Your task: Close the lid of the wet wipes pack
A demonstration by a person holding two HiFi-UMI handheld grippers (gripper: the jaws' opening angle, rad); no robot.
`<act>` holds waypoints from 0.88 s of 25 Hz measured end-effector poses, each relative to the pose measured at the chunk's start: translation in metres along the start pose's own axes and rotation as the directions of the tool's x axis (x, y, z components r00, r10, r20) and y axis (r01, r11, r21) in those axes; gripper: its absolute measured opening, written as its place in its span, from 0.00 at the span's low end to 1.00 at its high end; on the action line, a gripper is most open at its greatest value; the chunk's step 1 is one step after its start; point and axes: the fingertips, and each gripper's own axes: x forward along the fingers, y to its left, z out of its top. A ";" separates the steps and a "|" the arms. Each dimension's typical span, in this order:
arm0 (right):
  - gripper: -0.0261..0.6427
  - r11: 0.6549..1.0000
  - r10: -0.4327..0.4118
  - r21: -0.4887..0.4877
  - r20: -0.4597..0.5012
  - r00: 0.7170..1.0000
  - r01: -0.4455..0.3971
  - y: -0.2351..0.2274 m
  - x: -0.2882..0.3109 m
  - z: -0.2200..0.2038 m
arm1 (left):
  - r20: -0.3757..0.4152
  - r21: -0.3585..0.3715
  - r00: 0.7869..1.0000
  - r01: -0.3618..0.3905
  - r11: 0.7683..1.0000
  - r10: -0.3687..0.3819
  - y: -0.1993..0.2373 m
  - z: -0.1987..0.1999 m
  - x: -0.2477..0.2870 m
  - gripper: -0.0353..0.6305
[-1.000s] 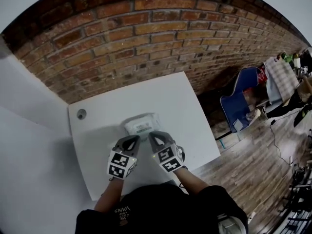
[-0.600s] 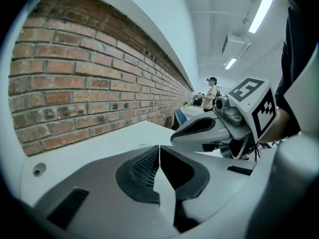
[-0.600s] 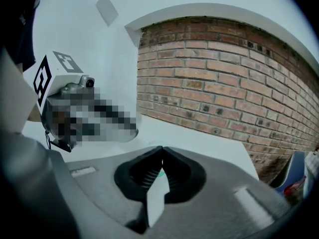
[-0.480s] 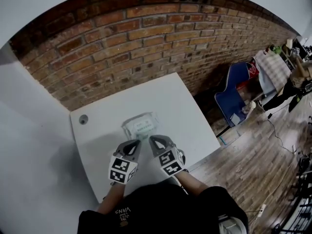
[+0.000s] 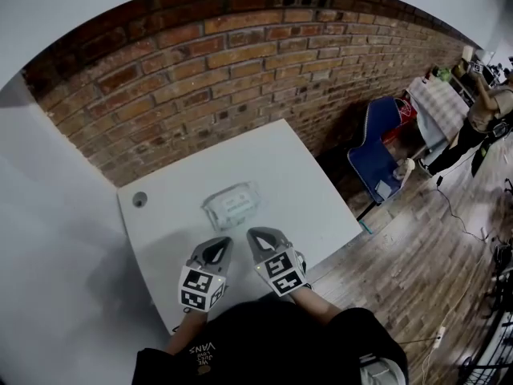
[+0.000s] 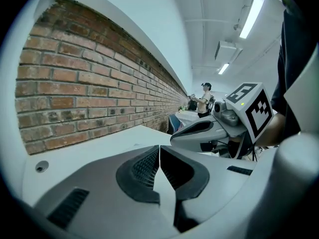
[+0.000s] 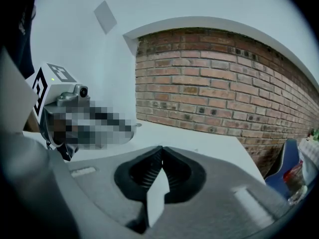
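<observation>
Drawn back from the wet wipes pack (image 5: 232,203) toward the near edge of the tabletop (image 5: 313,191) since a second ago: left gripper (image 5: 213,249) and right gripper (image 5: 263,237), side by side, tips pointing toward the pack. Jaws of each pressed together at the tips, nothing held between them. Pack lying flat near the middle of the tabletop, just beyond both grippers and clear of them, on the side toward the brick wall (image 5: 240,62).

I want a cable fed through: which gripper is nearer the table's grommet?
Left. The left gripper is below-right of the grommet in the head view; the right gripper sits farther right, past the left one.
</observation>
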 end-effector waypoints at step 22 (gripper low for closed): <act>0.04 0.989 -0.080 0.133 0.158 0.984 0.059 0.003 -0.052 0.020 | 0.096 0.012 0.995 0.011 1.000 -0.012 -0.001 0.011 -0.040 0.06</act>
